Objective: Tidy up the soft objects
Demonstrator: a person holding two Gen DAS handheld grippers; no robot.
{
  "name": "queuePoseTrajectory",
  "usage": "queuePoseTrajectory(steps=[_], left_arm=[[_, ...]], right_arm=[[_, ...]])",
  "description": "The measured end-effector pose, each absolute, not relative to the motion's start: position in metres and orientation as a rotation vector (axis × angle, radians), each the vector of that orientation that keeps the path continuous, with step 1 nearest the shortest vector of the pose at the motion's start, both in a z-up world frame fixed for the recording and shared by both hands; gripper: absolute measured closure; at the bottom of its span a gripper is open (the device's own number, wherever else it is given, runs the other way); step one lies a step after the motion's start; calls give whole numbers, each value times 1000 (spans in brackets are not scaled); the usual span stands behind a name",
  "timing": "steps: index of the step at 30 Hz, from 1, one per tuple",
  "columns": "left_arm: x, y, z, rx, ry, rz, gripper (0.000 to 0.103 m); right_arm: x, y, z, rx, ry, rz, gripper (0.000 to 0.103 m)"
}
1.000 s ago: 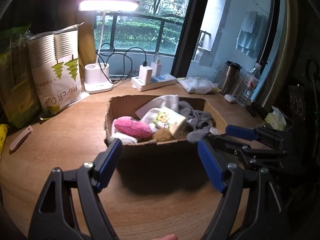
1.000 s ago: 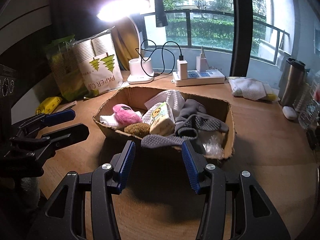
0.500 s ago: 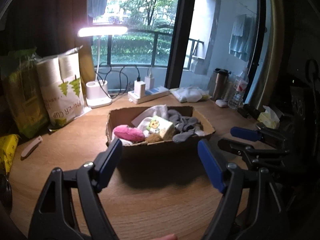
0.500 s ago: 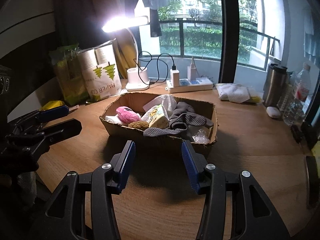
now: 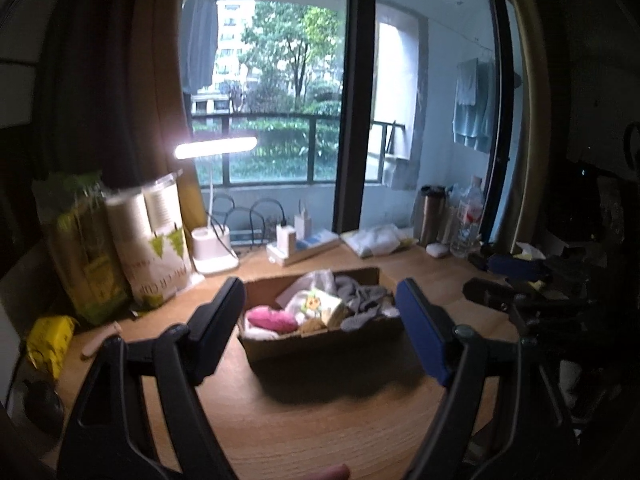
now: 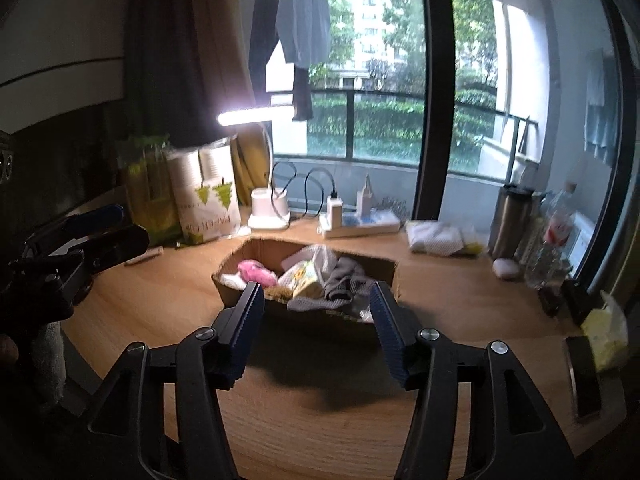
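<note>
A shallow cardboard box [image 5: 320, 342] [image 6: 236, 298] sits mid-table and holds soft things: a pink plush [image 5: 269, 317] [image 6: 256, 272], a white pack with a cartoon print [image 5: 320, 305] [image 6: 305, 276], grey socks [image 5: 362, 303] [image 6: 340, 280] and white cloth. My left gripper [image 5: 322, 330] is open and empty, held back from the box. My right gripper [image 6: 318, 330] is open and empty too, also back from the box. Each gripper shows in the other's view, the right [image 5: 516, 284] and the left [image 6: 80, 236].
At the back stand a lit desk lamp [image 5: 212, 248], a power strip with chargers [image 5: 300, 246], a paper-cup bag [image 5: 154, 252], a green bag [image 5: 84, 248], a folded white cloth [image 5: 376, 240], a steel flask [image 5: 430, 216] and water bottles [image 5: 466, 220]. A yellow pack [image 5: 50, 338] lies left.
Both grippers have pulled back and risen away from the box, which now looks smaller and farther. Both stay open and empty. The box contents have not moved.
</note>
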State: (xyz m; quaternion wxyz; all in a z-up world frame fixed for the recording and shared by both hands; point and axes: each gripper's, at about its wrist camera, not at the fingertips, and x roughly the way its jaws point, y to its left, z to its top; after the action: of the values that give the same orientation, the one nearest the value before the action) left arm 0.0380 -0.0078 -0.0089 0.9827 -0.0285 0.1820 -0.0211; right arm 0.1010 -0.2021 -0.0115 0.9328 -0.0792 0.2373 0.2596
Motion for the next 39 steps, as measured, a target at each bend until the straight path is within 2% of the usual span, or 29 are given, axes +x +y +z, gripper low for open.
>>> queuePoseTrajectory(steps=[3,6,8,13,39], left_arm=[[30,-9,4,-43,326,-32,2],[23,-10,17,-26,294,-22,1],[20,-11,25,-21,274,-10,1],[14,-6,46,-43,241,11,1],[13,-8,115,12,103,1,1]], right_arm=[[93,-207,3,-159,446,511,35],[87,-209,15,-160,420,489,28],[84,-210,22,-161,400,472,19],[76,-213,40,-142,357,460,10],[70,-223,102,-101,195,363,9]])
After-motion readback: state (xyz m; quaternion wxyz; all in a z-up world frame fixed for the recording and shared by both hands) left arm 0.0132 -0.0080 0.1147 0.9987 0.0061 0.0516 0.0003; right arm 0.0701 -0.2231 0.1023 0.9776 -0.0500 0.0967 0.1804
